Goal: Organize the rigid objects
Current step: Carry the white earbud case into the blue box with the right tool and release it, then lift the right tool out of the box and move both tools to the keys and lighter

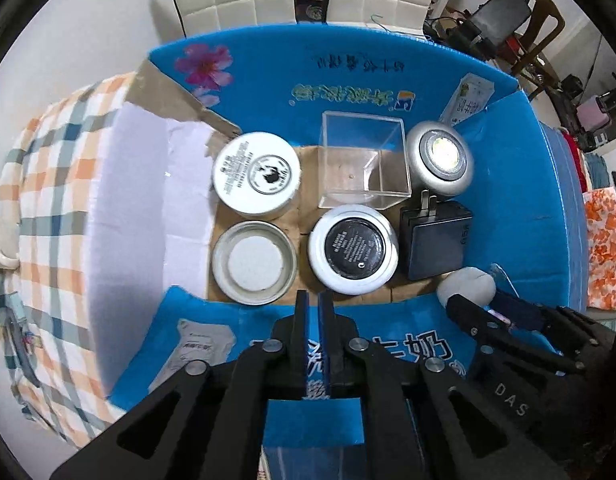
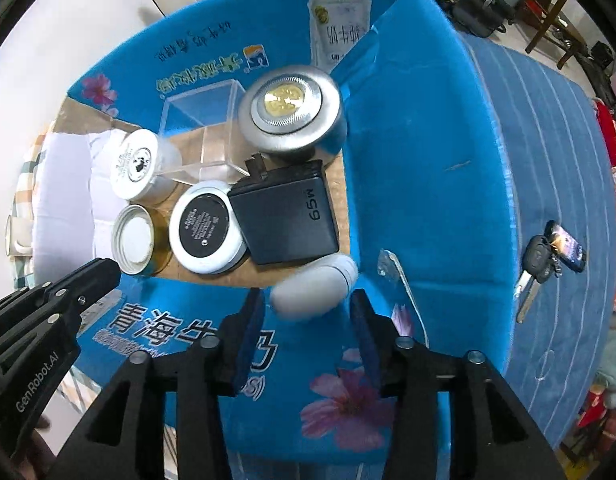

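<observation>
An open blue carton [image 1: 348, 80] [image 2: 408, 140] holds a white jar [image 1: 256, 172], a clear acrylic box [image 1: 364, 160], a silver puck light [image 1: 440, 158], a metal lid [image 1: 254, 266], a white jar with a black base [image 1: 354, 254] and a black 65W charger [image 1: 436, 240] [image 2: 284, 220]. My left gripper [image 1: 313, 298] hovers shut over the near wall, holding nothing. My right gripper [image 2: 306, 298] is open at the near right corner. A white oval case [image 2: 314, 288] [image 1: 466, 286], blurred, sits between its fingertips beside the charger.
A white flap [image 1: 140, 200] folds out on the carton's left over a checked cloth [image 1: 48, 200]. Right of the carton, car keys [image 2: 536, 264] and a phone [image 2: 568, 248] lie on a blue striped cloth [image 2: 548, 140]. White chairs stand behind.
</observation>
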The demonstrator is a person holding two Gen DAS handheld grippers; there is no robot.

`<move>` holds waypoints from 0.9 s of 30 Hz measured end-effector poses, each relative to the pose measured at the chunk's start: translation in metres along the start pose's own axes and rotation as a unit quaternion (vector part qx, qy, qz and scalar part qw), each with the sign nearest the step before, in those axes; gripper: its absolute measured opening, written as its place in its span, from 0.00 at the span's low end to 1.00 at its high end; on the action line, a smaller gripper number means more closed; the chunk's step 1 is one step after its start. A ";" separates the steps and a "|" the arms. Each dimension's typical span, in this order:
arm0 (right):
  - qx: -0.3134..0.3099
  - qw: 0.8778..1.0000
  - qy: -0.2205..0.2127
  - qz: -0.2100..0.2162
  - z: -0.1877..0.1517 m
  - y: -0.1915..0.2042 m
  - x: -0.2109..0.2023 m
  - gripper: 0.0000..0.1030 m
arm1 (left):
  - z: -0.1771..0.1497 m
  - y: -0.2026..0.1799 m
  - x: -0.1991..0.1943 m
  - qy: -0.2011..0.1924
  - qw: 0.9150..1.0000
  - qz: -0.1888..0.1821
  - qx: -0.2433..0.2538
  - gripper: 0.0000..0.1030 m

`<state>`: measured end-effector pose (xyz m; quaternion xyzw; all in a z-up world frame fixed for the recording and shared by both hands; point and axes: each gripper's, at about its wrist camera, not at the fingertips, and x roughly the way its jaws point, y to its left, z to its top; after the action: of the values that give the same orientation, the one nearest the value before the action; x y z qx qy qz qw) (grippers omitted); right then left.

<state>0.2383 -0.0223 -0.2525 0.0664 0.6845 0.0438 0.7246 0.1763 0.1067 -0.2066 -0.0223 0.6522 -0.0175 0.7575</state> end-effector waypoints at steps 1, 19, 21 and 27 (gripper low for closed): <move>-0.003 1.000 -0.003 -0.003 0.000 0.002 -0.003 0.51 | 0.001 -0.003 -0.005 -0.005 1.000 0.004 0.001 0.24; -0.021 0.995 -0.097 -0.014 -0.037 0.027 -0.101 0.92 | -0.017 0.008 -0.091 -0.087 0.996 0.000 0.013 0.99; -0.023 0.994 -0.105 -0.010 -0.043 0.028 -0.112 0.92 | -0.021 0.007 -0.100 -0.094 0.995 0.001 0.012 0.99; -0.017 0.992 -0.128 0.009 -0.054 0.010 -0.143 0.92 | -0.028 -0.014 -0.126 -0.117 0.993 -0.009 0.018 0.99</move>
<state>0.1761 -0.0323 -0.1126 0.0658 0.5850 0.0531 0.8066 0.1294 0.0996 -0.0852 -0.0162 0.5583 -0.0330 0.8288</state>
